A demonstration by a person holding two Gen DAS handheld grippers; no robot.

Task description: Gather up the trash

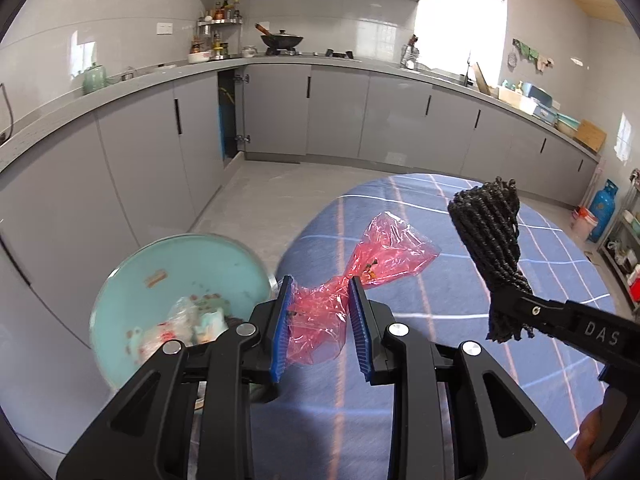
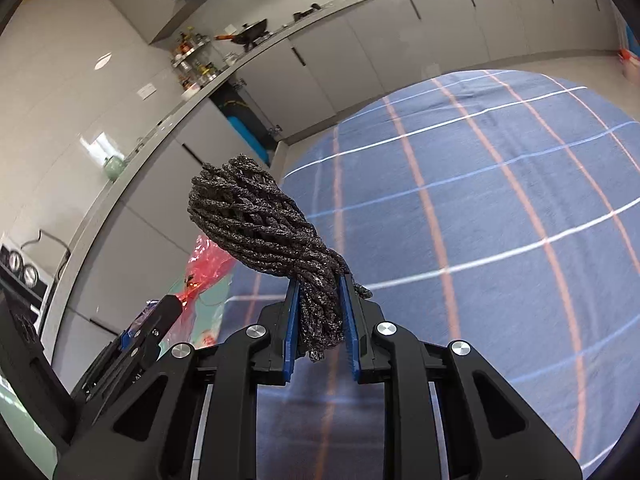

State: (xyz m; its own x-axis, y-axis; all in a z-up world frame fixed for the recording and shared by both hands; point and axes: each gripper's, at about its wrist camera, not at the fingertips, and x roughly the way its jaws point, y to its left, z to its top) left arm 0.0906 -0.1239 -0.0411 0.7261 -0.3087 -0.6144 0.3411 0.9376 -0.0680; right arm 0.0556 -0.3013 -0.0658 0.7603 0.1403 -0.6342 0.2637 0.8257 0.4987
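Note:
My left gripper [image 1: 320,284] is shut on a crumpled pink plastic bag [image 1: 394,246], which sticks out forward over the edge of the blue checked tablecloth [image 1: 440,340]. Just left of it, below the table edge, stands a round teal bin [image 1: 176,256] with wrappers and scraps inside. My right gripper [image 2: 320,284] is shut on a bundle of black braided rope [image 2: 248,216], lifted above the tablecloth [image 2: 500,200]. In the left wrist view the rope bundle [image 1: 486,232] hangs to the right with the right gripper [image 1: 508,300] on its lower end. The pink bag [image 2: 208,264] shows at the left in the right wrist view.
Grey kitchen cabinets [image 1: 340,116] and a worktop run along the far walls, with one cabinet door [image 1: 230,116] open. A blue gas cylinder [image 1: 602,208] and a shelf rack [image 1: 624,248] stand at the far right. Grey floor lies between table and cabinets.

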